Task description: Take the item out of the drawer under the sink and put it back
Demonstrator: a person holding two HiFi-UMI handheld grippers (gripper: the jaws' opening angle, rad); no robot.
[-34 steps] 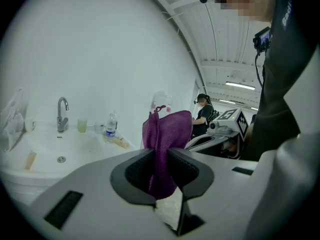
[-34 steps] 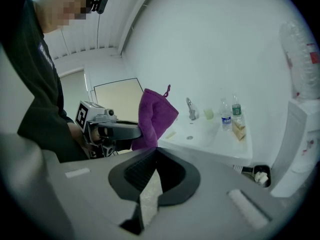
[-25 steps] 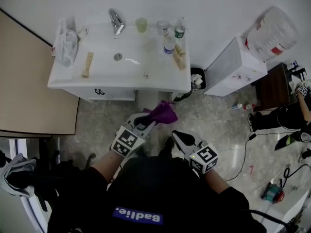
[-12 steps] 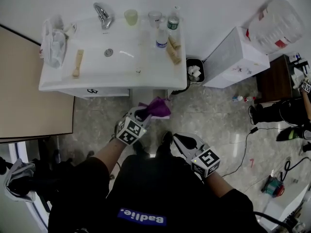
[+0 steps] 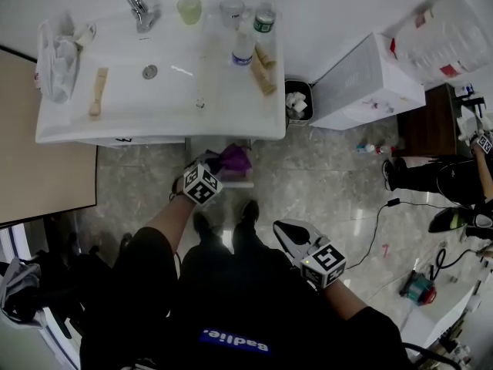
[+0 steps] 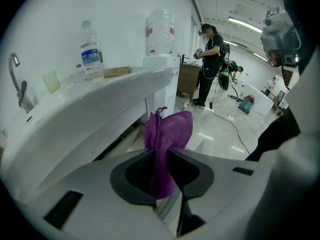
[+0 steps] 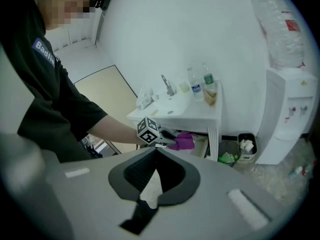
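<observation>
Holding a purple pouch [image 6: 167,134], the left gripper [image 6: 159,151] has its fingers clenched on the cloth's lower half. The pouch's long axis runs straight out along the fingers, gathered drawstring end farthest from them. It sits just under the front edge of the sink [image 5: 154,133], toward the sink's right half.

- A pale drawer edge [image 5: 235,182] shows directly below the sink front, just beside the pouch. Whether cloth touches it cannot be told
- The left gripper is the nearer one by far. The right gripper [image 7: 156,151] is held well back from the sink, out over the floor [image 5: 323,183], fingers pressed together with nothing between them
- Judged step: putting the pouch back; the move likely turns on carrying the cloth down and inward under the sink, drawstring end leading, then releasing

Sink surface: tap [image 5: 137,5] at the back, cup and bottles [image 5: 243,48] at back right, crumpled bag at far left. Right of the sink stand a small bin [image 5: 296,102] and a white water dispenser [image 5: 358,83]. Marble-look floor, cables trailing; another person [image 6: 210,69] stands far off from the sink
</observation>
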